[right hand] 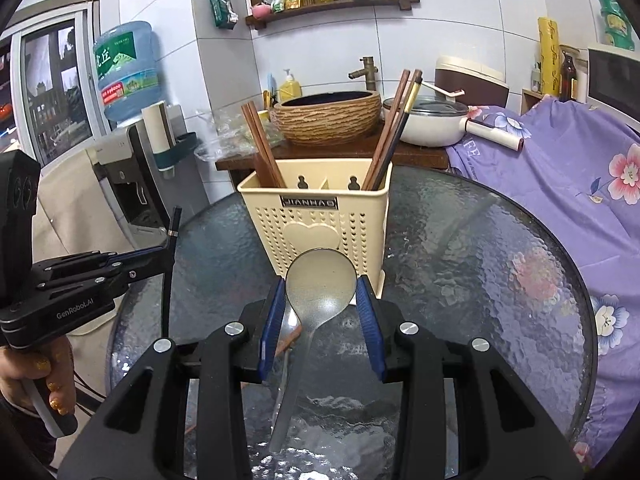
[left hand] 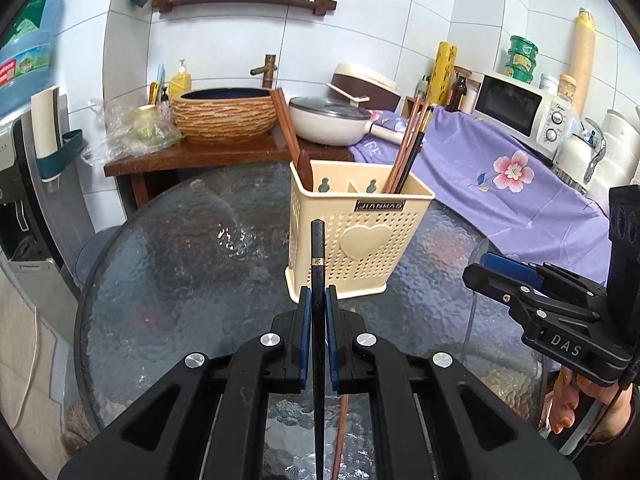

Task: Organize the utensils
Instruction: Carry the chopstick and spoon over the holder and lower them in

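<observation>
The left gripper (left hand: pixel 318 312) pinches a dark slim chopstick (left hand: pixel 318 264); the right gripper (right hand: pixel 320 304) clasps a steel spoon (right hand: pixel 320 280). Both hover near the cream perforated plastic holder (right hand: pixel 320 224) on the glass surface (right hand: pixel 480 260). Lift each clear of the rim, then lower it straight into a compartment.

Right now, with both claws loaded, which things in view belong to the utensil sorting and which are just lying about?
Part of the job:
- black chopstick clamped in the left claw
- metal spoon held in the right claw
- cream utensil holder on the glass table, chopsticks already in it

Just lying about:
- white pan
- microwave
- basin
- water jug
</observation>
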### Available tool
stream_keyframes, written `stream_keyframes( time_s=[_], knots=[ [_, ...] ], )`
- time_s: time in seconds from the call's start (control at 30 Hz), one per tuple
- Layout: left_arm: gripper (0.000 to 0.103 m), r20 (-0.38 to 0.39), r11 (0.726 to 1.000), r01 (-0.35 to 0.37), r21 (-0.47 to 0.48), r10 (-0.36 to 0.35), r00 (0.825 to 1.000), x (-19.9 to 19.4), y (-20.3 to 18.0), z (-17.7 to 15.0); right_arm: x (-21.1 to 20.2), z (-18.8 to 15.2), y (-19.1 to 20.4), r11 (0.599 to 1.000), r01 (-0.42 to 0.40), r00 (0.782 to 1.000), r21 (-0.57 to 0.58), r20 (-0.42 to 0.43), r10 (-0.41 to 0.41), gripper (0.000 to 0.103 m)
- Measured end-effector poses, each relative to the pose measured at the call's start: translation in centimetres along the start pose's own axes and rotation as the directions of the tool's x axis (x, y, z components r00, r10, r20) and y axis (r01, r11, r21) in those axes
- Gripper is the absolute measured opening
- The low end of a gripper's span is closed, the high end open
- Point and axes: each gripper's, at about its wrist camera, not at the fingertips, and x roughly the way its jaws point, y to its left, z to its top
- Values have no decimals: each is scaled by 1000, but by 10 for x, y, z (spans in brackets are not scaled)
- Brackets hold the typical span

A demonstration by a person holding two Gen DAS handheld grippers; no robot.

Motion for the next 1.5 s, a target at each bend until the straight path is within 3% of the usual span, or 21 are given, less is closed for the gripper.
stream_keyframes(
  time_s=[0.4,0.83,1.23,1.4,1.5],
  knots=[
    [7,44,999,36,15,-37,998,-20,-6,26,-13,29,7,999,-33,999,-9,20,33,37],
    [7,146,996,71,44,-77,986,-57,-32,107,-21,101,5,1000,24,993,-20,114,-21,37],
    [7,260,1000,5,10,-7,966,-59,-42,186,6,179,-1,986,163,958,-13,241,-156,37],
    [7,306,999,-37,-10,39,951,-42,-38,193,24,184,3,972,233,932,-44,296,-209,37],
    [7,299,999,-37,-9,38,953,-25,-36,185,39,174,2,959,275,917,-61,318,-242,37]
  ],
)
